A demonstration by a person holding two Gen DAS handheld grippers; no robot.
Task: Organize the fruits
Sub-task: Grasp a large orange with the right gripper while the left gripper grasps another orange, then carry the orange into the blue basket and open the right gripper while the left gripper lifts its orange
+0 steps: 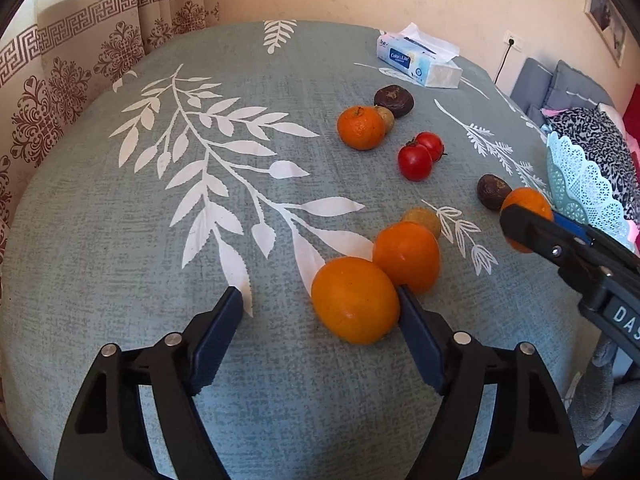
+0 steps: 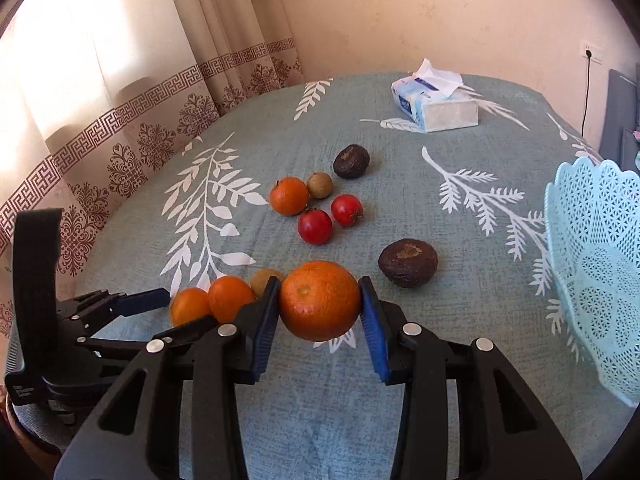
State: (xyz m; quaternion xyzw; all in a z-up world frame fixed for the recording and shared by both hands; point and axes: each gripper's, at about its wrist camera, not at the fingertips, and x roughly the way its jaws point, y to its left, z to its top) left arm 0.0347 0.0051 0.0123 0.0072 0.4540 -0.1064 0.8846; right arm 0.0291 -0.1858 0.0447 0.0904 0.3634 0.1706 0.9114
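Basket [image 2: 592, 280] cut off at right edge. Right hand-held gripper [image 2: 320, 312] clamps an orange [image 2: 320, 300], frame centre; left hand-held gripper [image 1: 320, 320] stands wide, another orange [image 1: 354, 300] against its right pad.

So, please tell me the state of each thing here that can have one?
Right gripper: shut on an orange, lifted off the tablecloth.
Left gripper: open, one finger touching a near orange.
Basket: empty as far as visible, tilted.
Tissue box: opened, a tissue sticking out.
Two tomatoes: lying loose.
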